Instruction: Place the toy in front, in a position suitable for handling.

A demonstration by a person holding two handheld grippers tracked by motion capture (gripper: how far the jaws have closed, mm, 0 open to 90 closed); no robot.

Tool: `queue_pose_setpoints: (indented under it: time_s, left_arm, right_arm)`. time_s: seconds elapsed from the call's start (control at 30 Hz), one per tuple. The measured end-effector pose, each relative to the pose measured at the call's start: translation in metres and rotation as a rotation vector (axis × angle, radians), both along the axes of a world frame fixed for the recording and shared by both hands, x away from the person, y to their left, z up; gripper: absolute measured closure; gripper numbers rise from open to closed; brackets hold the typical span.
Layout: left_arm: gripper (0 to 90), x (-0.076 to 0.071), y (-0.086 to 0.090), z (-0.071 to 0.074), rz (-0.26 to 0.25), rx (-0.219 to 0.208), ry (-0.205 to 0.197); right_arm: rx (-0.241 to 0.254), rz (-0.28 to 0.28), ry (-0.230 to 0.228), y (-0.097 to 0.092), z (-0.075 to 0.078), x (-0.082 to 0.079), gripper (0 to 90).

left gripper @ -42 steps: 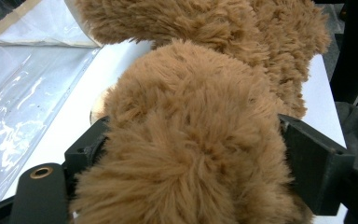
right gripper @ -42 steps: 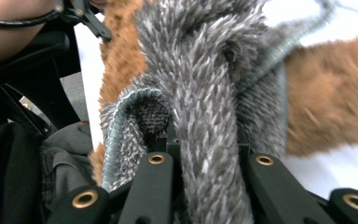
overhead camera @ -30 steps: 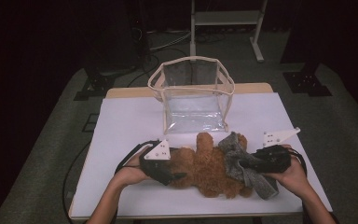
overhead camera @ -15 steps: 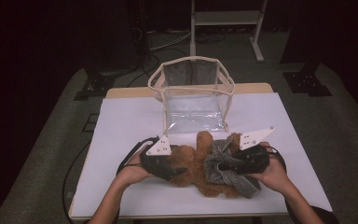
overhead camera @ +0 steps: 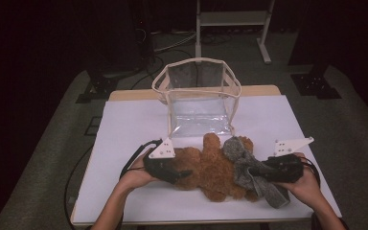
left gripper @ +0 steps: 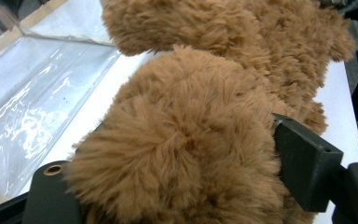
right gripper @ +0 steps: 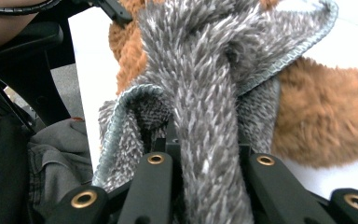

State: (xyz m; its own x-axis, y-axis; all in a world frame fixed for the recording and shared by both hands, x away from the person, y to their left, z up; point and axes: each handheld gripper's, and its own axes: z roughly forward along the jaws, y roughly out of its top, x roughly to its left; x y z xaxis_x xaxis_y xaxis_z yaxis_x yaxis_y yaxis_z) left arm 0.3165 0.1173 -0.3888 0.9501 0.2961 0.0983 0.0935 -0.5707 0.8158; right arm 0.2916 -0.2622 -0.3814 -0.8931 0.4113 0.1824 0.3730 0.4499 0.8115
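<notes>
My left claw (overhead camera: pixel 184 173) has just been closing on the teddy bear (overhead camera: pixel 211 170); my right claw (overhead camera: pixel 255 168) pinches its grey scarf (overhead camera: pixel 249 170) (bag (overhead camera: pixel 199 96) at twelve o'clock). Tugging risks slipping fur.

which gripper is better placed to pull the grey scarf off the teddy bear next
Right. The right gripper is already shut on the grey scarf, at the bear's scarf end. The left gripper is around a limb of the teddy bear and can steady it.

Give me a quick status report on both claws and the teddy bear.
Left claw closing around brown teddy bear. Right claw shut on grey scarf. Clear bag stands open behind, nothing in the way.
</notes>
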Motion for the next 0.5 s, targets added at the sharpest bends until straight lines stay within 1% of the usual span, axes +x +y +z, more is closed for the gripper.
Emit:
queue_pose_setpoints:
  time_s: [0.1,0.13,0.17,0.33,0.4,0.43,0.5]
  left_arm:
    - [25.4,-0.002,-0.001,0.000,-0.017,0.010,-0.020]
    - [25.4,-0.004,-0.002,0.000,-0.022,0.009,-0.025]
    - [25.4,-0.005,-0.002,0.000,-0.027,0.018,-0.034]
    - [25.9,-0.010,-0.006,-0.002,-0.043,0.022,-0.048]
    - [25.8,-0.012,-0.007,-0.003,-0.049,0.027,-0.055]
    - [25.8,-0.013,-0.007,-0.003,-0.049,0.031,-0.059]
    - [25.9,-0.014,-0.007,-0.003,-0.051,0.029,-0.063]
  right_arm:
    - [-0.002,0.021,-0.016,0.011,0.007,0.006,76.8]
    - [-0.007,0.030,-0.021,0.016,0.010,0.009,76.8]
    - [-0.011,0.040,-0.027,0.022,0.013,0.013,76.8]
    - [-0.019,0.077,-0.034,0.049,0.020,0.031,76.7]
    - [-0.020,0.096,-0.031,0.058,0.019,0.036,76.5]
    - [-0.026,0.108,-0.021,0.064,0.017,0.038,76.4]
    - [-0.038,0.119,-0.017,0.068,0.015,0.039,76.4]
